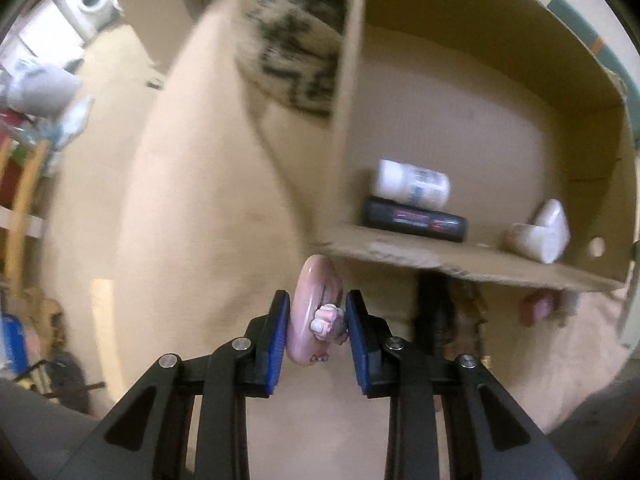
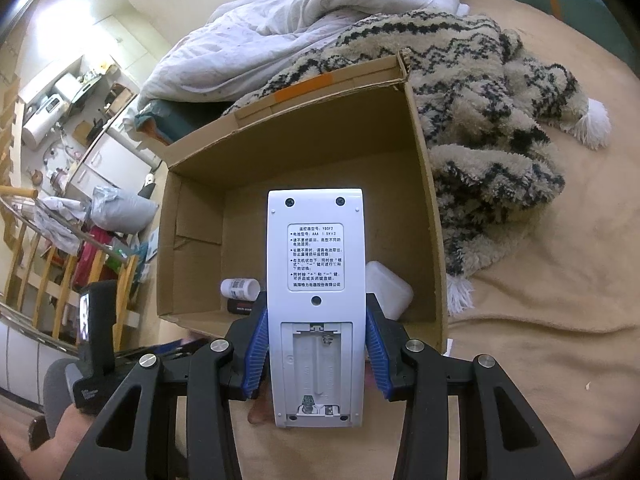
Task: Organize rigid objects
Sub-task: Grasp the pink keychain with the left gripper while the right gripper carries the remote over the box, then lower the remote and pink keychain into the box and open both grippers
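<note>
Pink ring toy (image 1: 310,316) sits between the left tool's (image 1: 318,334) pads, apparently pinched; box (image 1: 440,264) opening lies at 1 o'clock. Right tool (image 2: 316,344), clamped on the white remote (image 2: 316,264), holds it long axis toward 12, over the box (image 2: 424,184).

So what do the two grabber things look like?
Both match. The left gripper and right gripper each have black plastic arms with triangle cut-outs and round silver bolts. Their fingers wear ribbed blue pads. No cables or sleeves are visible.
</note>
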A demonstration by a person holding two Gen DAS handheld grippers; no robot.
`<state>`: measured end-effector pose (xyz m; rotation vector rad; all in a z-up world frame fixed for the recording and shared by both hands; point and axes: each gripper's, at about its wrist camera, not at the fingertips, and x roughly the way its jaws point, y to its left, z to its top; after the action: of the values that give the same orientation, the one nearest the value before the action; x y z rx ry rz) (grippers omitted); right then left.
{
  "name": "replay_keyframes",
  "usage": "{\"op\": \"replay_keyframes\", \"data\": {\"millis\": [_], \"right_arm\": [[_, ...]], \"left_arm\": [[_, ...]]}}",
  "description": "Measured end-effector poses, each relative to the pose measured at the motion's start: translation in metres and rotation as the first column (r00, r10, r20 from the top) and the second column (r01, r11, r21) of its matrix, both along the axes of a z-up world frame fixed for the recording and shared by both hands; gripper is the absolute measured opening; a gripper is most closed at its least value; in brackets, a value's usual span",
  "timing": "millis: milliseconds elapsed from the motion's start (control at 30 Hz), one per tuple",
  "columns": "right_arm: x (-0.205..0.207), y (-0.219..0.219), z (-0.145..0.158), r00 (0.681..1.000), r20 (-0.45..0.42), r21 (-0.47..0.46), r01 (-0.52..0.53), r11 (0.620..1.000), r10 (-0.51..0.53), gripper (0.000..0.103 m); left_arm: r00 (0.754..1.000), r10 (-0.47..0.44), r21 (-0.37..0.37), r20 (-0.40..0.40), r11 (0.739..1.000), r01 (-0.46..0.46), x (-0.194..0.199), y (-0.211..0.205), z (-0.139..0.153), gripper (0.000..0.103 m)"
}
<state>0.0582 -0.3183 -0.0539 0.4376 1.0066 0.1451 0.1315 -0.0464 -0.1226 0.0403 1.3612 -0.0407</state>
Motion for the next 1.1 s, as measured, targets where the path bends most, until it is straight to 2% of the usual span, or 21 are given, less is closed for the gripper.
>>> {"op": "replay_keyframes", "data": {"millis": [133,267,500,633,767,1100], "right_arm": [[-0.002,0.002,0.001,1.000,0.008,-0.008,-0.004,1.000,0.004,0.046],[-0.004,0.002,0.005,1.000,0.024,-0.013,-0.008,1.000,0.008,0.046],[0.001,0.002,0.017,0.997,0.080,-0.019,-0.022,1.000,0.024,0.046],[0.011,0.002,0.024,0.993,0.109,-0.036,-0.034,0.999,0.038,0.046],[0.027,-0.001,0.023,0.993,0.113,-0.048,-0.028,0.998,0.033,0.046],[0.063,0.008,0.009,0.994,0.088,-0.090,-0.055,0.994,0.062,0.046]], "left_arm": [[0.999,0.011,0.043,0.047,0.999,-0.013,-0.003,0.008,0.011,0.026],[0.991,0.021,0.045,0.129,0.999,-0.027,-0.010,0.013,0.035,0.026],[0.948,-0.006,0.058,0.317,0.998,-0.013,-0.025,0.002,0.100,0.026],[0.925,-0.032,0.067,0.379,0.998,0.006,-0.018,-0.008,0.126,0.026],[0.922,-0.048,0.069,0.384,0.997,0.023,0.000,-0.022,0.134,0.026],[0.929,-0.093,0.089,0.359,0.994,0.065,0.035,-0.062,0.118,0.026]]}}
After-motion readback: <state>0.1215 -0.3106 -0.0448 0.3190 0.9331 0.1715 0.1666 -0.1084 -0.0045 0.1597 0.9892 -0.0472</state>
